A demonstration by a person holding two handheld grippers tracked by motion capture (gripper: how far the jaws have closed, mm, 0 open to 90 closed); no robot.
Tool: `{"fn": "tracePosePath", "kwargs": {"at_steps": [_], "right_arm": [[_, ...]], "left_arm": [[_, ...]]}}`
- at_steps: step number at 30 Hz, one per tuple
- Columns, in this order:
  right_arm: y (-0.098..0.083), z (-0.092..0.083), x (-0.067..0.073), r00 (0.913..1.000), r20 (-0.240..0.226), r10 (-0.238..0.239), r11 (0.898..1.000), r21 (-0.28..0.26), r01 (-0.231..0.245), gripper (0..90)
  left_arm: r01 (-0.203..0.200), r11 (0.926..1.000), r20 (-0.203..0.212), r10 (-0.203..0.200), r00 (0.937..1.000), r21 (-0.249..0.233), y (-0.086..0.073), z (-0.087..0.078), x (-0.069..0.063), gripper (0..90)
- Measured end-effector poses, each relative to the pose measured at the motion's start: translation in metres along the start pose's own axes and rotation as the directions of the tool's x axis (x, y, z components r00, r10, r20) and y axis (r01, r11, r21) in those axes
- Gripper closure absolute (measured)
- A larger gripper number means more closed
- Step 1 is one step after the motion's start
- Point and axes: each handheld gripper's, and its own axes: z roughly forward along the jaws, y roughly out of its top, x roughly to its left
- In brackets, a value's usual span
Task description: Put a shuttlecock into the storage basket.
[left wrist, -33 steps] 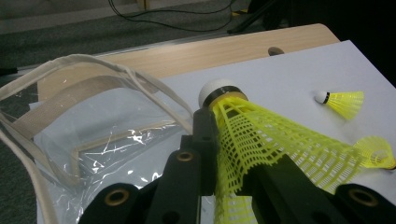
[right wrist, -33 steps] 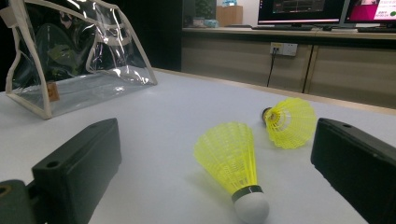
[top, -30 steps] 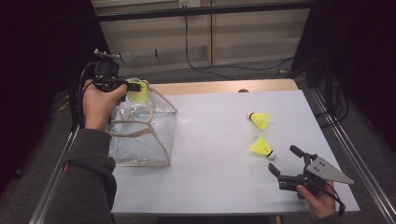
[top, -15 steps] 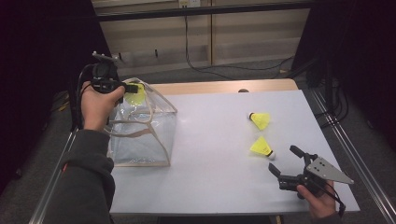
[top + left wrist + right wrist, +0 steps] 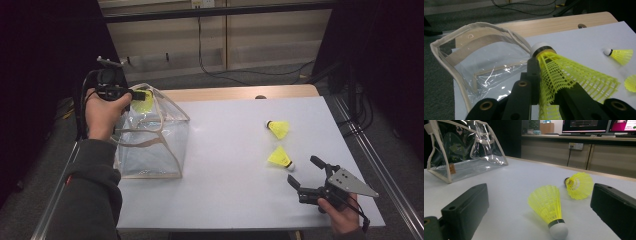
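Jaws of the left gripper (image 5: 541, 75) clamp a yellow plastic mesh shuttlecock (image 5: 564, 75) over the mouth of the clear plastic pouch with cream trim (image 5: 150, 135), at the white desk's (image 5: 230, 150) left edge. A tilted release could bounce it off the trim. The right gripper (image 5: 303, 175) rests open by two more shuttlecocks (image 5: 279, 128) (image 5: 280, 159): three shuttlecocks, one pouch.

White table (image 5: 230, 165) w/ clear bag (image 5: 150, 145), 2 yellow shuttlecocks (image 5: 278, 128) (image 5: 280, 159).
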Motion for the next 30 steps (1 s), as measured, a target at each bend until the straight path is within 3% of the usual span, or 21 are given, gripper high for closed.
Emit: {"fn": "tracePosePath", "kwargs": {"at_steps": [15, 30], "right_arm": [[0.000, -0.001, -0.001, 1.0000, 0.001, 0.001, 1.000, 0.001, -0.001, 1.6], [0.000, -0.001, -0.001, 1.0000, 0.000, 0.002, 1.000, -0.001, -0.002, 1.6]], "left_arm": [[0.018, 0.9998, -0.010, -0.018, 0.9998, 0.001, -0.003, 0.003, 0.006, 83.7], [0.031, 0.9994, -0.056, -0.030, 0.9980, 0.016, -0.006, 0.010, 0.012, 83.7]]}}
